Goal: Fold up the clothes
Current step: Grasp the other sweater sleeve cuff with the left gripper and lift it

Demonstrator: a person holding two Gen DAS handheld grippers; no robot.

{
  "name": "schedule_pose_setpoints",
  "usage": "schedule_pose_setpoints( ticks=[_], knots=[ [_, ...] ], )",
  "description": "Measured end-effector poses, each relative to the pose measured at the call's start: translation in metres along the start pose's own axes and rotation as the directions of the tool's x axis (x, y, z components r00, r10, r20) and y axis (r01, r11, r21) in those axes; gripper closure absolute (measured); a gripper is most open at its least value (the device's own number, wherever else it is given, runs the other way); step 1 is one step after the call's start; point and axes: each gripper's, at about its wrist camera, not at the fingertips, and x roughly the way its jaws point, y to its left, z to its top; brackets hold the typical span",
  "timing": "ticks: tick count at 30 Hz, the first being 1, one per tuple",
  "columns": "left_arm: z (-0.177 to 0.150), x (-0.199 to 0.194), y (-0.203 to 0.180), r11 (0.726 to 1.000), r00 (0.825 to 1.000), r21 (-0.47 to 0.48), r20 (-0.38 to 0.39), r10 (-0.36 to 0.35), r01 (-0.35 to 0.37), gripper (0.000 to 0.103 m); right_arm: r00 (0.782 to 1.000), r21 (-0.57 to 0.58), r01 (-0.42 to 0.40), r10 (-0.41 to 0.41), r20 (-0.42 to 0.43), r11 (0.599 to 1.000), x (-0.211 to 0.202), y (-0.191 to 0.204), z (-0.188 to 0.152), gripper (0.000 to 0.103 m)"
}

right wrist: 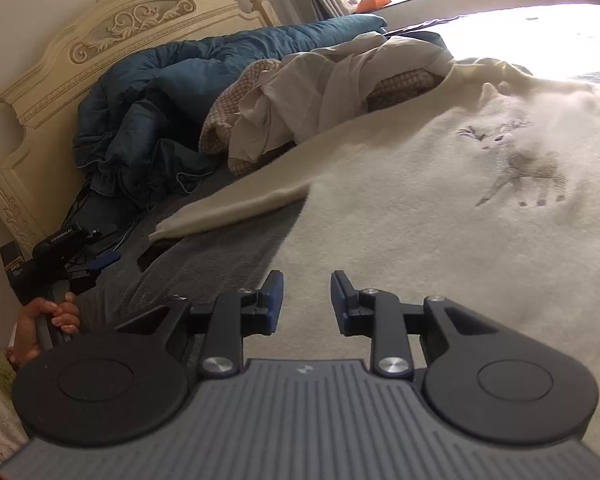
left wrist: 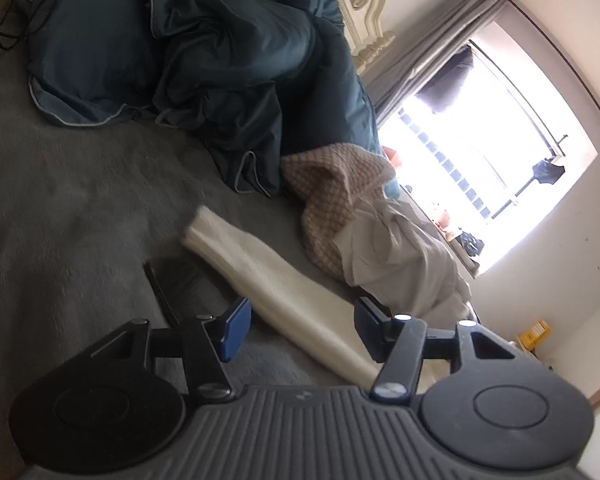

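A cream fleece sweater with a grey embroidered deer lies spread on the grey bed cover. Its long sleeve stretches out to the left, and in the left wrist view that sleeve runs diagonally between the fingers. My left gripper is open, hovering over the sleeve with nothing held. My right gripper is open just above the sweater's lower body, gripping nothing. In the right wrist view the left gripper shows at the far left, held by a hand.
A dark teal duvet and pillow are heaped by the cream carved headboard. A checked beige garment and pale crumpled cloth lie beside the sweater. A dark flat object rests on the grey bed cover. A bright window is beyond.
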Motion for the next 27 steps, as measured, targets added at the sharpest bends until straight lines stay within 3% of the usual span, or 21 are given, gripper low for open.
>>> schedule_pose_setpoints(
  ticks=[5, 7, 12, 16, 17, 19, 21, 24, 27],
  knots=[
    [0.070, 0.034, 0.029, 0.991, 0.991, -0.052, 0.046, 0.122, -0.120, 0.042, 0.995, -0.032, -0.089, 0.088, -0.041, 0.996, 0.078, 0.045, 0.026, 0.075],
    [0.086, 0.054, 0.040, 0.985, 0.987, -0.072, 0.029, 0.160, -0.158, 0.042, 0.992, -0.031, -0.114, 0.111, -0.066, 0.993, 0.107, 0.059, 0.032, 0.074],
    [0.106, 0.089, 0.061, 0.981, 0.986, -0.099, -0.032, 0.164, -0.166, 0.045, 0.975, -0.049, -0.174, 0.166, -0.146, 0.983, 0.161, 0.090, 0.027, 0.074],
    [0.111, 0.103, 0.060, 0.988, 0.988, -0.050, -0.058, 0.144, -0.147, 0.047, 0.970, -0.060, -0.171, 0.157, -0.186, 0.983, 0.179, 0.096, 0.019, 0.073],
    [0.111, 0.105, 0.058, 0.989, 0.988, -0.032, -0.062, 0.140, -0.142, 0.050, 0.970, -0.055, -0.165, 0.152, -0.190, 0.985, 0.182, 0.095, 0.018, 0.073],
    [0.112, 0.110, 0.055, 0.991, 0.988, 0.004, -0.077, 0.134, -0.135, 0.066, 0.974, -0.039, -0.150, 0.141, -0.178, 0.988, 0.178, 0.089, 0.018, 0.073],
    [0.107, 0.115, 0.052, 0.990, 0.988, 0.041, -0.075, 0.134, -0.132, 0.089, 0.979, -0.019, -0.134, 0.130, -0.156, 0.991, 0.168, 0.082, 0.019, 0.073],
    [0.104, 0.111, 0.044, 0.991, 0.993, 0.081, -0.040, 0.115, -0.111, 0.095, 0.986, 0.011, -0.111, 0.111, -0.122, 0.994, 0.154, 0.071, 0.021, 0.073],
    [0.101, 0.083, 0.010, 0.989, 0.999, 0.149, 0.031, 0.019, -0.023, 0.096, 0.992, 0.041, -0.089, 0.092, -0.088, 0.995, 0.141, 0.060, 0.022, 0.073]
  ],
)
